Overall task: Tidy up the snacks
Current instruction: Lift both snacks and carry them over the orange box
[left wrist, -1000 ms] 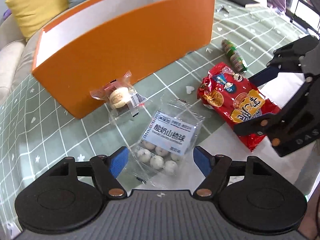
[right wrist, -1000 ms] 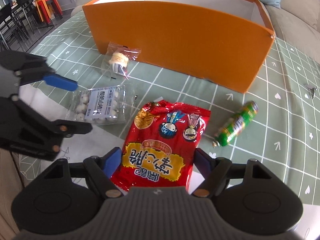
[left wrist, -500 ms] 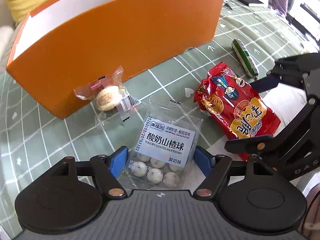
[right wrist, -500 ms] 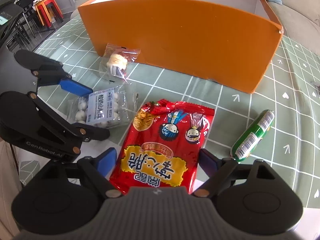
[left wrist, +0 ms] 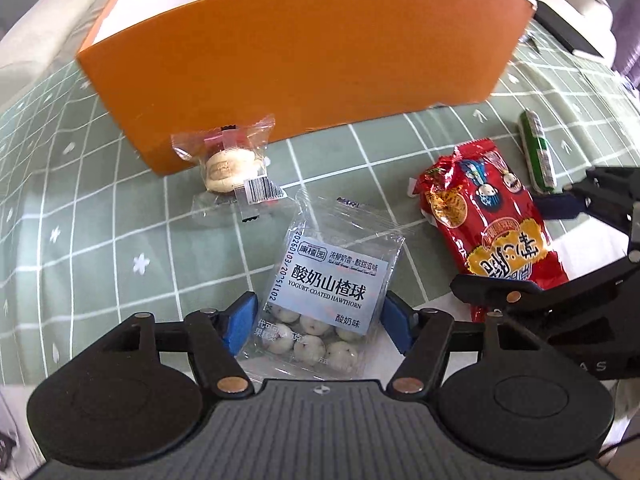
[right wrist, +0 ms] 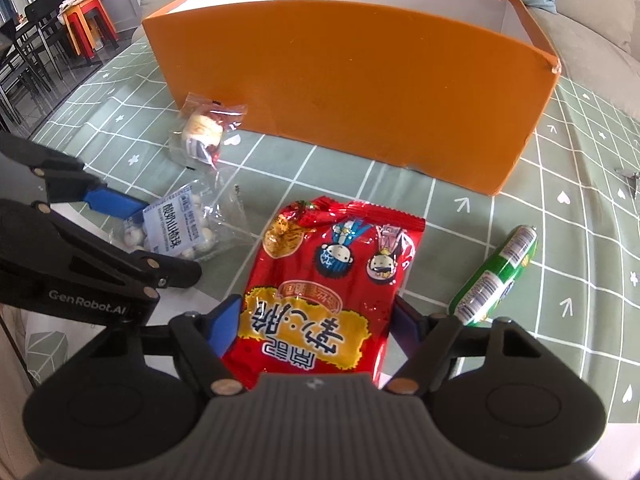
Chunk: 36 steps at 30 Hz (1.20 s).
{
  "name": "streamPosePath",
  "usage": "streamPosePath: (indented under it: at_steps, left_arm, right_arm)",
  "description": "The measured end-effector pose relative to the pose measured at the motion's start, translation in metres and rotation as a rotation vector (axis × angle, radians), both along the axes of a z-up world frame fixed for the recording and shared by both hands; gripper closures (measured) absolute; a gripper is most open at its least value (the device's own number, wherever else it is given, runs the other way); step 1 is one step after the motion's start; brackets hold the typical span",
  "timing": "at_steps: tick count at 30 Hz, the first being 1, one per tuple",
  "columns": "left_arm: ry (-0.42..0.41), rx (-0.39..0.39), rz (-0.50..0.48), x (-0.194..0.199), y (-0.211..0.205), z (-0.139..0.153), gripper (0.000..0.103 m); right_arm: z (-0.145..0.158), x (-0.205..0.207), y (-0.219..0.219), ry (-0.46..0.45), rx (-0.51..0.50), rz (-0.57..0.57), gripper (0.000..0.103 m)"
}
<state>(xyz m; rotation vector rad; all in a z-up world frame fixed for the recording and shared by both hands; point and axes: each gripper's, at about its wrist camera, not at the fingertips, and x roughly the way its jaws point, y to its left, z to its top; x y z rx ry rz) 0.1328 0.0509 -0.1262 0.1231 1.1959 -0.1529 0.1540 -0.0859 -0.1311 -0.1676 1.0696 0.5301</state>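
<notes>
My left gripper (left wrist: 318,322) has its jaws apart, the blue pads (left wrist: 240,322) flanking the near end of the clear plastic packet of white yogurt-coated hawthorn balls (left wrist: 326,290); whether the pads touch the film I cannot tell, and the packet's nearest edge is hidden under the gripper body. My right gripper (right wrist: 316,326) is likewise spread, one pad at each side of the red foil snack bag with cartoon figures (right wrist: 332,284), whose lower end is cut off by the gripper housing; contact there is also unclear.

All positions below are relative to the large orange cardboard box with white interior (left wrist: 304,60). The box stands at the far side of the green grid-patterned tablecloth (left wrist: 100,240); its contents are out of sight behind the front wall. The clear-wrapped round pastry with a barcode label (left wrist: 230,166) lies against the box's front wall near its left corner. The hawthorn packet lies in front of the box, nearer me than the pastry. The red bag lies in front of the box toward its right end. The green-and-white wrapped sausage stick (right wrist: 494,276) lies beyond the red bag, off the box's right corner.
</notes>
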Motion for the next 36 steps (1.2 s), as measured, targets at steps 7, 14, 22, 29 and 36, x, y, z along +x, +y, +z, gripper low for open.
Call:
streamPosePath:
  at_steps: [7, 14, 22, 29, 36]
  left_arm:
    - [-0.012, -0.009, 0.142, -0.014, 0.001, 0.003, 0.032]
    - [-0.043, -0.056, 0.219, -0.034, 0.006, 0.013, 0.034]
    - [-0.104, -0.103, 0.300, -0.054, 0.014, 0.032, 0.035]
    - [-0.190, -0.133, 0.356, -0.056, 0.021, 0.064, 0.035]
    - [-0.260, -0.129, 0.347, -0.031, 0.022, 0.099, 0.035]
  right_arm:
    - [0.001, 0.000, -0.001, 0.002, -0.001, -0.012, 0.033]
    - [0.007, -0.006, -0.004, -0.002, -0.006, -0.015, 0.033]
    - [0.019, -0.013, -0.002, -0.032, 0.003, 0.004, 0.033]
    - [0.042, -0.020, -0.004, -0.099, 0.034, 0.007, 0.033]
    - [0.077, -0.008, -0.006, -0.182, 0.075, 0.007, 0.033]
